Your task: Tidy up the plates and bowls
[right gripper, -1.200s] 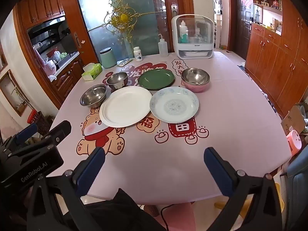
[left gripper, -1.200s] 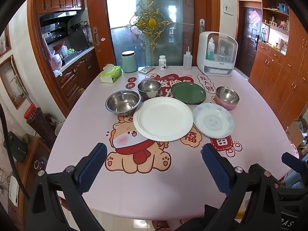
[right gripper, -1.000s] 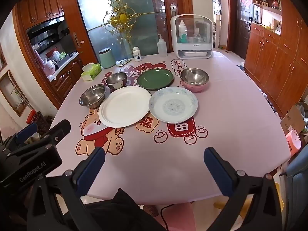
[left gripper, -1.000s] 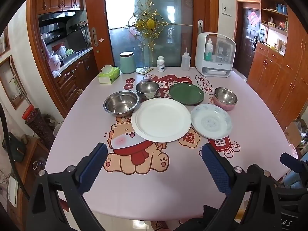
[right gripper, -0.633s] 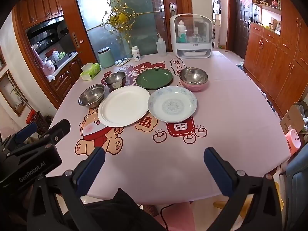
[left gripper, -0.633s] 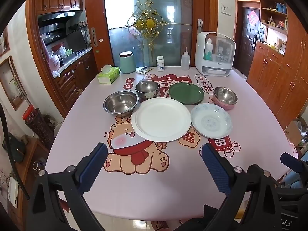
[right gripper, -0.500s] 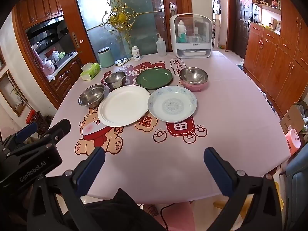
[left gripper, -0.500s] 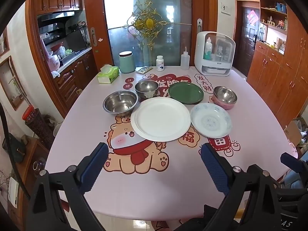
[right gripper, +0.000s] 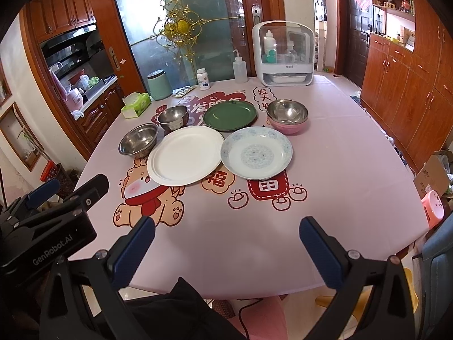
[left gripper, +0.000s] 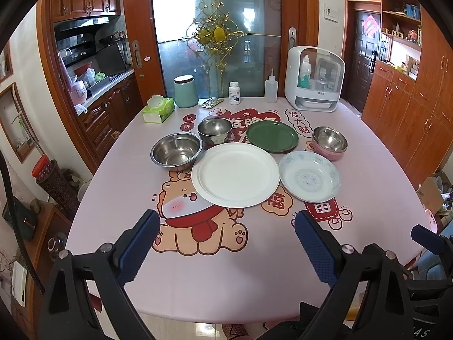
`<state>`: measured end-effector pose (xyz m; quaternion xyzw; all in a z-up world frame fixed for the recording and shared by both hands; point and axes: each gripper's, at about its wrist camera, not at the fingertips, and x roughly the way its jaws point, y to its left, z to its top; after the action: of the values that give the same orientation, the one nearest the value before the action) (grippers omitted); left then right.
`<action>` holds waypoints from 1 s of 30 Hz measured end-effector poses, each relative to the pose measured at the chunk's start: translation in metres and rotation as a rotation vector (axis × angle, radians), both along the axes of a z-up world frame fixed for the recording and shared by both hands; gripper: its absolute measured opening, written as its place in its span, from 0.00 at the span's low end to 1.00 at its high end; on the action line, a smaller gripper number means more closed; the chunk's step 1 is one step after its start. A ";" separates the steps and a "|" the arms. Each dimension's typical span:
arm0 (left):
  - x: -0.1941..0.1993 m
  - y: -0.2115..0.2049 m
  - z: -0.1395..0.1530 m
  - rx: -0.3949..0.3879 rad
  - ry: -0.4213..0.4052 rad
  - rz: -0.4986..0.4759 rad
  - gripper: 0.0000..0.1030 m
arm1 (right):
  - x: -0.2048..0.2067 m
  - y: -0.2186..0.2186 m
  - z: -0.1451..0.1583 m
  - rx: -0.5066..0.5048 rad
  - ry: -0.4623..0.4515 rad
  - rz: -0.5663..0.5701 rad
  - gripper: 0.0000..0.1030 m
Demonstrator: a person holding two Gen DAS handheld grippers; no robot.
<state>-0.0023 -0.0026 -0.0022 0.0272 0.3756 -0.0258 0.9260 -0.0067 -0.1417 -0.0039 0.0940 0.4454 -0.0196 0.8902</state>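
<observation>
A large white plate [left gripper: 235,174] [right gripper: 185,155] lies mid-table, with a blue-patterned plate [left gripper: 309,176] [right gripper: 256,153] to its right and a green plate [left gripper: 272,136] [right gripper: 230,115] behind. A wide steel bowl [left gripper: 176,152] [right gripper: 138,139] and a smaller steel bowl [left gripper: 215,131] [right gripper: 173,117] sit to the left. A steel bowl nested in a pink bowl [left gripper: 329,142] [right gripper: 287,116] is at the right. My left gripper [left gripper: 226,243] and my right gripper [right gripper: 226,248] both hover open over the table's near edge, holding nothing.
The pink printed tablecloth [left gripper: 368,175] covers the table. Along the far edge stand a tissue pack [left gripper: 158,109], a green canister [left gripper: 185,91], a pill bottle [left gripper: 234,93], a squeeze bottle [left gripper: 270,90] and a white sterilizer box [left gripper: 314,80]. Wooden cabinets flank both sides.
Both views have shifted only slightly; the dishes have not moved and both grippers remain open.
</observation>
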 end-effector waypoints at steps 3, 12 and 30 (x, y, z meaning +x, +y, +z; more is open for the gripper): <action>0.000 0.002 -0.002 -0.006 0.009 -0.002 0.93 | -0.004 0.001 0.000 -0.002 0.010 -0.001 0.99; 0.000 0.009 -0.007 -0.018 0.042 -0.003 0.93 | -0.005 0.008 -0.003 0.007 0.029 0.006 0.99; 0.028 0.023 -0.019 -0.042 0.110 0.020 0.93 | 0.006 0.014 -0.011 0.018 0.034 0.008 0.97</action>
<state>0.0259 0.0206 -0.0212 0.0027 0.4254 -0.0259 0.9046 -0.0002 -0.1278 -0.0146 0.0998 0.4608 -0.0139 0.8818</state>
